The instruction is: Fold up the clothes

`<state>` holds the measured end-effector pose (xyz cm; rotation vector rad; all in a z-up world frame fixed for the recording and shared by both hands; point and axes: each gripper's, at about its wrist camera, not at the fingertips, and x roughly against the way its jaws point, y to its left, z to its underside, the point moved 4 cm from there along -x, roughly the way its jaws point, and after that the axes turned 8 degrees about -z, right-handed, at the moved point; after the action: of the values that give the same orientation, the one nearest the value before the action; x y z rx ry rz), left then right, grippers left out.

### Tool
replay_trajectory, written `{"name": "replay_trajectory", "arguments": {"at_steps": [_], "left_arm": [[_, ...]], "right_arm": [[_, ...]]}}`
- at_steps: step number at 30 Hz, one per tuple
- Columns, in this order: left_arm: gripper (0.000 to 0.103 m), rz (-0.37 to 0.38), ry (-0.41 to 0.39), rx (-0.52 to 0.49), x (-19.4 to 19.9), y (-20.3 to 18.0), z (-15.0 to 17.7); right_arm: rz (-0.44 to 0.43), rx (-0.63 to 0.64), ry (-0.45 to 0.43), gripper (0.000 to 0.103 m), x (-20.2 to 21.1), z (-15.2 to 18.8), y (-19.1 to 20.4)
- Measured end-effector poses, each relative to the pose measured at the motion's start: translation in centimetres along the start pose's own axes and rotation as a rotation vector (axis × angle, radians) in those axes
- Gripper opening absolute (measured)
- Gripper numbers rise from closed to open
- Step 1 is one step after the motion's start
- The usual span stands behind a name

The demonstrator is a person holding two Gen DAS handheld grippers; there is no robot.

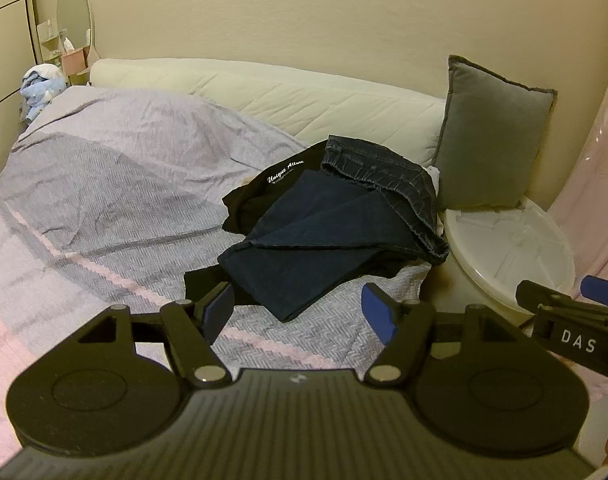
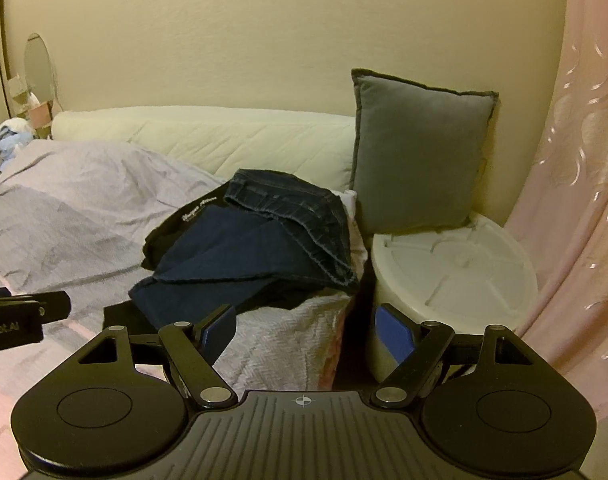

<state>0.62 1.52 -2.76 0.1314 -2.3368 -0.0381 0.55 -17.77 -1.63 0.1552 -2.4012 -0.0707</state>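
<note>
While both tools hang back off the near edge of the bed, nothing is gripped: the left gripper (image 1: 299,314) has its blue pads spread wide over bare bedspread, and the right gripper (image 2: 308,330) is just as wide apart, empty, pointing at the bed's corner. Each shows at the edge of the other's view, side by side.

Just past the pads comes the bedspread (image 1: 103,208), grey herringbone with a pink stripe, rumpled but free of clothes on this near stretch. Then the clothes pile (image 1: 332,216) at the bed's right corner: a dark navy garment (image 1: 304,256) on top, lying in flat layers with clean straight edges, so it looks folded already. A pair of dark jeans (image 1: 384,172) sits bunched behind it, waistband curled, not neatly folded to my eye. Under both, a black shirt (image 1: 263,188) with white lettering peeks out, crumpled.

So my read: early going, perhaps one piece done, jeans and shirt left, and neither touched right now.

Beyond, a white round bin (image 2: 456,268) stands just beside the bed, a grey cushion (image 2: 420,156) propped on it against the wall, and the cream headboard (image 1: 283,96) runs behind.
</note>
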Motion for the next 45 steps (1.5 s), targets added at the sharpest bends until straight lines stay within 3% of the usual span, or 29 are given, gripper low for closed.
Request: {"name": "replay_trajectory", "arguments": {"at_steps": [16,25,32,39,45], "left_arm": [[0.068,0.001,0.015,0.032,-0.6,1.1,0.3],[0.068,-0.004,0.041,0.034,-1.8,1.4,0.9],[0.067,-0.007,0.091,0.034,-4.4,1.6,1.7],[0.066,-0.004,0.113,0.019,-7.5,1.3,1.9],[0.066,-0.015,0.125,-0.008,-11.2,-0.1,1.1]], "right_arm": [[-0.005,0.026,-0.004,0.08,-0.5,0.0,1.1],[-0.033,0.0,0.061,0.08,-2.0,0.2,1.0],[-0.102,-0.019,0.141,0.08,-4.4,0.9,0.1],[-0.103,-0.05,0.102,0.08,-6.8,0.3,-2.4],[-0.066,0.041,0.093,0.08,-10.5,0.0,-3.7]]}}
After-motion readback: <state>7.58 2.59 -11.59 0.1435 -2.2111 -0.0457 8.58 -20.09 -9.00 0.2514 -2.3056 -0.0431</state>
